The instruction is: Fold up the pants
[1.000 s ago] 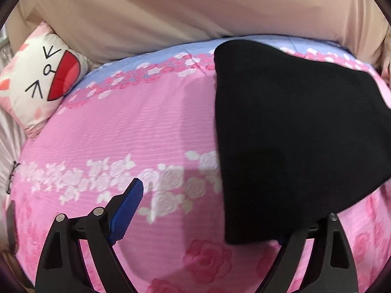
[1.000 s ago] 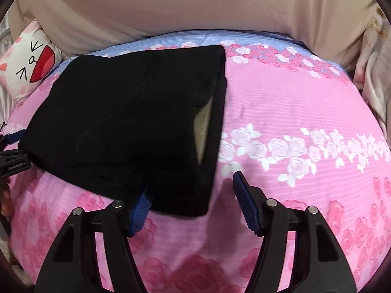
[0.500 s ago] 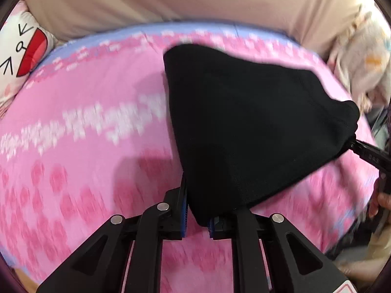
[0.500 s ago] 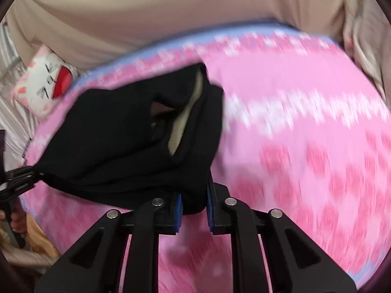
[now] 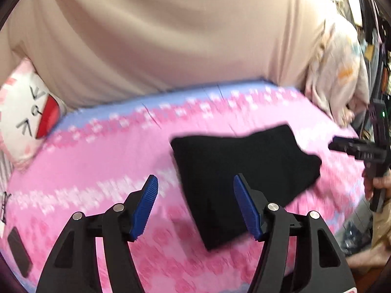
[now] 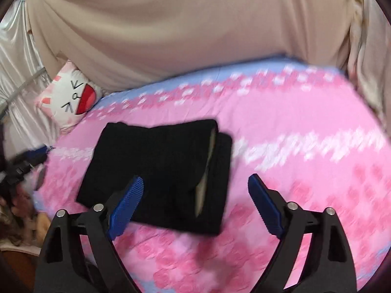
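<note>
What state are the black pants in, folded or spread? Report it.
Folded: the black pants lie as a compact layered rectangle on the pink bedsheet.

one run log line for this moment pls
step: fold pants | left gripper: open, off cloth | right gripper: open, off cloth | black pants: folded, lying on pink floral bedsheet

Matt black cloth pants (image 6: 158,171)

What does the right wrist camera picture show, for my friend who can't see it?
Folded black pants lie on a pink flowered bedsheet, with the right gripper open above them, holding nothing. A cat-face pillow sits at the back left.
</note>
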`<state>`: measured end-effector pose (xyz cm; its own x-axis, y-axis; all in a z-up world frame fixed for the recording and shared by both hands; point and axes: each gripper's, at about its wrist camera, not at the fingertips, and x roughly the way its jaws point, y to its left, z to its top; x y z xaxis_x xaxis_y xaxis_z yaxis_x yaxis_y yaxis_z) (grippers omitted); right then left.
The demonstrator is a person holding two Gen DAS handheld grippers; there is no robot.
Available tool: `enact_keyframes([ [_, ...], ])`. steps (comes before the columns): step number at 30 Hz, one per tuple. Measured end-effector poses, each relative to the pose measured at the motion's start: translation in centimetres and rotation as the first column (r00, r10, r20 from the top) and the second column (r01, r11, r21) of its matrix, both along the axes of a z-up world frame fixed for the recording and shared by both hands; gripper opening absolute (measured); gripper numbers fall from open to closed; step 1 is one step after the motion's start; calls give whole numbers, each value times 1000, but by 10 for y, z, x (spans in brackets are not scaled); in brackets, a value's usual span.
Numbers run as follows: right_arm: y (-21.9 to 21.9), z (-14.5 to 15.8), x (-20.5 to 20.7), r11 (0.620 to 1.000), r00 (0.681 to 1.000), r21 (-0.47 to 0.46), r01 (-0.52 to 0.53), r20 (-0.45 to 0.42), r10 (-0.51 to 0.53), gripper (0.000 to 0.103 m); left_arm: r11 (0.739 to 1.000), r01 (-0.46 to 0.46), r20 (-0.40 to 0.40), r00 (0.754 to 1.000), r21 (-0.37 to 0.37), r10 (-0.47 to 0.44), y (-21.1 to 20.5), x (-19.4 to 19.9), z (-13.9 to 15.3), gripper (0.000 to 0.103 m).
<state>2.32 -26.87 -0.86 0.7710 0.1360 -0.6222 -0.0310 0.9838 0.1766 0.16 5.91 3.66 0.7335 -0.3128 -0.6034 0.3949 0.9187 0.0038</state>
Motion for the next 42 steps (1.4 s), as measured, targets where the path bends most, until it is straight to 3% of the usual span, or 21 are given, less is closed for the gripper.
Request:
enact_keyframes([
  [1, -3, 4, 2, 1000, 1000, 9, 13, 18, -13, 85, 1000, -13, 0, 1000, -9, 13, 3, 7, 4, 72],
  [4, -9, 4, 29, 1000, 1000, 20, 9, 30, -10, 85, 998, -69, -24, 997, 4, 69, -4, 42, -4, 74],
  [7, -8, -20, 79, 1000, 999, 25, 19, -51, -18, 84, 991, -110, -92, 989, 70, 116, -30, 98, -41, 73],
  [10, -8, -48, 127, 997, 993, 72, 29, -120, -20, 84, 987, -135, -185, 971, 84, 149, -44, 144, -74, 72],
  [12, -6, -65, 145, 996, 988, 92, 0, -151, 14, 59, 981, -159, -221, 959, 110, 180, -50, 168, -95, 73],
  [13, -4, -68, 148, 996, 988, 85, 3, -156, 11, 38, 979, -170, -228, 955, 113, 192, -51, 173, -99, 71],
  [16, -4, -40, 130, 993, 997, 115, 3, -72, 5, 8, 976, -184, -199, 958, 119, 205, -54, 175, -91, 65],
  [18, -6, -26, 114, 997, 999, 69, 34, -15, -33, 8, 969, -201, -146, 964, 145, 222, -58, 172, -84, 68],
  [21, -17, -75, 136, 995, 983, -26, 94, -153, -97, 17, 962, -190, -164, 961, 195, 223, -69, 185, -112, 80],
  [24, -33, -62, 123, 984, 985, 105, 145, -107, -133, 26, 965, -199, -193, 954, 170, 231, -68, 195, -121, 84],
  [25, -35, -52, 116, 980, 983, 110, 168, -88, -158, 32, 967, -200, -193, 954, 158, 228, -63, 193, -114, 83],
  [28, -34, -15, 89, 977, 985, 129, 169, 5, -171, 33, 969, -224, -166, 956, 110, 240, -46, 175, -85, 78],
  [31, -7, 12, 69, 988, 992, 125, 92, 76, -103, 33, 971, -238, -131, 962, 33, 240, -30, 142, -50, 78],
  [33, 22, 10, 68, 992, 997, 129, 6, 77, -16, 33, 979, -201, -168, 967, -43, 191, -32, 122, -42, 79],
  [34, 35, 4, 74, 992, 998, 120, -29, 63, 21, 40, 984, -166, -186, 971, -61, 153, -42, 111, -45, 79],
  [35, 51, -11, 86, 994, 998, 86, -64, 35, 61, 57, 989, -145, -188, 973, -35, 136, -55, 107, -51, 79],
  [36, 59, -26, 100, 997, 998, 39, -65, 3, 65, 64, 990, -137, -171, 976, 16, 137, -69, 105, -61, 81],
  [38, 62, -65, 129, 995, 994, -98, 9, -103, -19, 61, 965, -194, -131, 967, 176, 219, -91, 120, -97, 83],
  [39, 55, -81, 137, 990, 993, -136, 39, -106, -54, 61, 957, -200, -159, 959, 209, 235, -93, 132, -118, 86],
  [40, 52, -76, 134, 993, 993, -111, 51, -101, -62, 60, 968, -205, -192, 954, 141, 230, -86, 138, -125, 91],
  [42, 54, -52, 124, 997, 994, -47, 58, -86, -62, 57, 970, -225, -232, 942, 96, 242, -76, 139, -118, 92],
])
